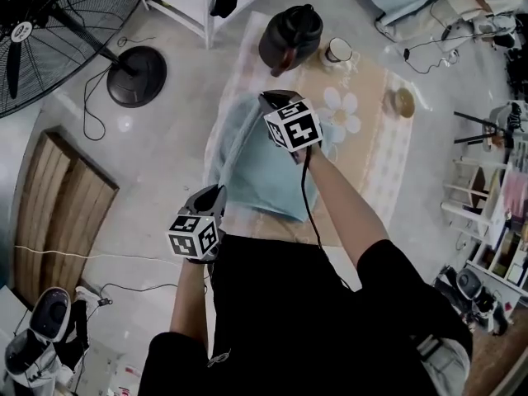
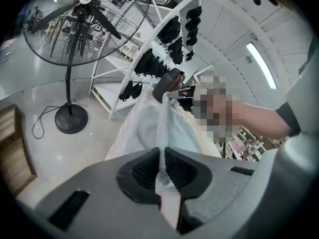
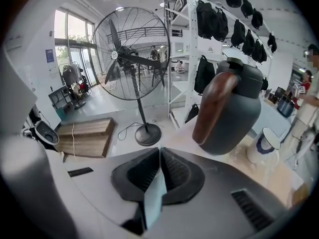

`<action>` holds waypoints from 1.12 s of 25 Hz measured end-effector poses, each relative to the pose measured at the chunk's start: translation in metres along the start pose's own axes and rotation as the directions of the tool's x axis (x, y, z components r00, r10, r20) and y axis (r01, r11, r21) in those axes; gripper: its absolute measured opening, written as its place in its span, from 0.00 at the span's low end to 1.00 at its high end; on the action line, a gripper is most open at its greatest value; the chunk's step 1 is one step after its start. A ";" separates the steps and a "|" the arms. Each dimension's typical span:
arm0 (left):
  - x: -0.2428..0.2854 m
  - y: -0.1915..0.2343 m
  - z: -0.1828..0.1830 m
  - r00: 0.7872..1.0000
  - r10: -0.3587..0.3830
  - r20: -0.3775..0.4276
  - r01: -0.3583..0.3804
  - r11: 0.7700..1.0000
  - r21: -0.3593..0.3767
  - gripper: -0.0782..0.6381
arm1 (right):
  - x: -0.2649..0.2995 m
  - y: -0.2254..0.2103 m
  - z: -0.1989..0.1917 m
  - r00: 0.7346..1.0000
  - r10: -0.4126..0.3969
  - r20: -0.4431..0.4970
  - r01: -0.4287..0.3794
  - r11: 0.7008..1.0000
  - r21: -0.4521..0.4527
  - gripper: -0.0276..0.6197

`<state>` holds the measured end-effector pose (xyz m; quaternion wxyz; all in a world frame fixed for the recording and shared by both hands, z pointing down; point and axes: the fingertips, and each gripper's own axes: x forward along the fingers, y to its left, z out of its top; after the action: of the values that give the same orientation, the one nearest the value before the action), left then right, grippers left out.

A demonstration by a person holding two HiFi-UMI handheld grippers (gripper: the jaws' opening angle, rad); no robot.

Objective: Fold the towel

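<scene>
The towel [image 1: 256, 167] is held over the near left part of the table [image 1: 388, 151]. The left tool [image 1: 214, 195] is clamped on its near end and the right tool [image 1: 272, 99] on its far end, presumably so that one edge is drawn taut for folding.

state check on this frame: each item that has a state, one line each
towel: pinched at two spots, edge stretched between the grippers
left gripper: shut on towel
right gripper: shut on towel
jug: upright, lid on
mug: upright
fan: standing, blades look still
</scene>
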<state>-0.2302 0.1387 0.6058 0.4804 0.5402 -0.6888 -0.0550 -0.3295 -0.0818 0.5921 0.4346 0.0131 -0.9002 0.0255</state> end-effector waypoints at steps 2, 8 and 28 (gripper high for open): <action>-0.002 0.003 -0.001 1.000 0.006 0.006 -0.006 1.000 -0.009 0.15 | 0.005 0.004 0.000 1.000 0.005 -0.007 -0.005 1.000 -0.007 0.06; -0.003 0.012 -0.003 1.000 0.031 0.008 -0.030 0.999 -0.022 0.15 | 0.017 0.013 0.003 1.000 0.016 -0.010 -0.017 1.000 -0.014 0.06; 0.000 0.051 -0.004 0.979 0.204 0.018 -0.202 0.977 -0.061 0.37 | 0.043 0.035 0.004 0.995 0.091 0.045 -0.093 0.994 0.050 0.30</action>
<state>-0.2626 0.1614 0.6389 0.4910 0.4518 -0.7441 -0.0326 -0.3612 -0.0475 0.6216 0.4133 -0.0167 -0.9079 0.0685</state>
